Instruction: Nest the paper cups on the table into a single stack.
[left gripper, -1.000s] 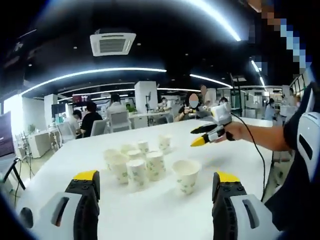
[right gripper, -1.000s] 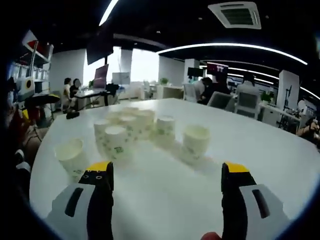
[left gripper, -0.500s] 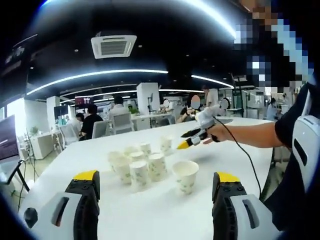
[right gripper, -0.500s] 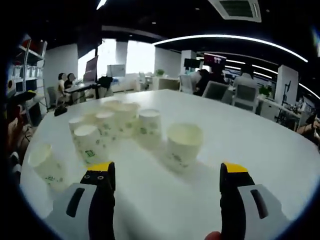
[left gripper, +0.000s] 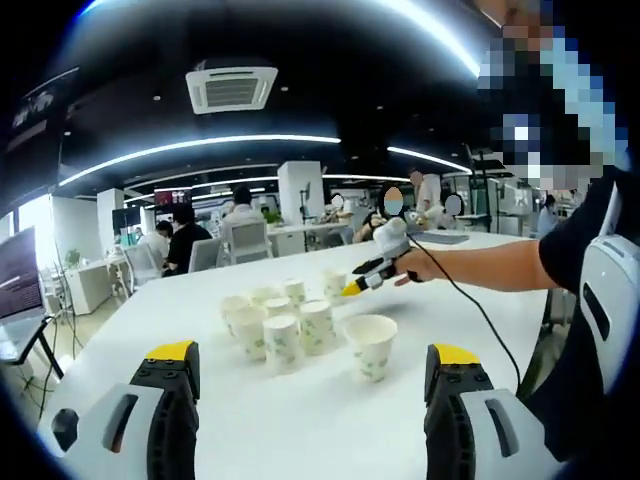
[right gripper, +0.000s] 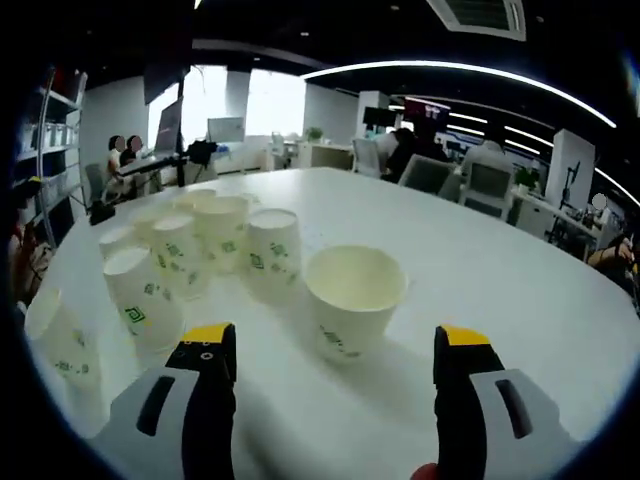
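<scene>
Holding left hand-held gripper (left gripper: 310, 385) above white tabletop (left gripper: 320, 430), jaws spread wide, gripping nothing. Right hand-held gripper (right gripper: 335, 365) also spread, empty, hovering just short of nearest paper cup (right gripper: 355, 300), which is standing upright and apart from cluster of paper cups (right gripper: 195, 250) on its left. In left gripper view, my right hand-held gripper is reaching over far cups.

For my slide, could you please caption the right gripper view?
Open right gripper facing an upright paper cup, more cups clustered behind it on the white table.
</scene>
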`<move>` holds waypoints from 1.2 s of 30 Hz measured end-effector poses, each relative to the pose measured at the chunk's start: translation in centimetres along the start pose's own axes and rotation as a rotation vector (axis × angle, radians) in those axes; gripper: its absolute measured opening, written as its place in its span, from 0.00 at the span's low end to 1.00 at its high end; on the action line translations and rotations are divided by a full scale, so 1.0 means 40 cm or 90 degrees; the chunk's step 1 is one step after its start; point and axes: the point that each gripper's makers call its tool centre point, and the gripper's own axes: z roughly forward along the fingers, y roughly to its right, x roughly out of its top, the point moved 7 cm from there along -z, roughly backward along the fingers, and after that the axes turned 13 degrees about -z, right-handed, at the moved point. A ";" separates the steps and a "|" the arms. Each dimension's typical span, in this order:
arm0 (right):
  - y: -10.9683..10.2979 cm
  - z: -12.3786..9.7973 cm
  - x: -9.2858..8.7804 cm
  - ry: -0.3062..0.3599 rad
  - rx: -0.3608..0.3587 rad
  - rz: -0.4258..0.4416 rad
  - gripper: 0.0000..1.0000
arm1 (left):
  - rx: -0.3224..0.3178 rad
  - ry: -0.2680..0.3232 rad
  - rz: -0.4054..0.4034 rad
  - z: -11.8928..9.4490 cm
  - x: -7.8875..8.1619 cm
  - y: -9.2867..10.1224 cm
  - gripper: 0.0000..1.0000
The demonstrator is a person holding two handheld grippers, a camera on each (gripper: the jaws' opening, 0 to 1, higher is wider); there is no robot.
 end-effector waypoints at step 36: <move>0.023 0.068 -0.009 0.006 -0.041 -0.009 0.43 | 0.002 -0.028 -0.014 0.006 -0.042 0.015 0.99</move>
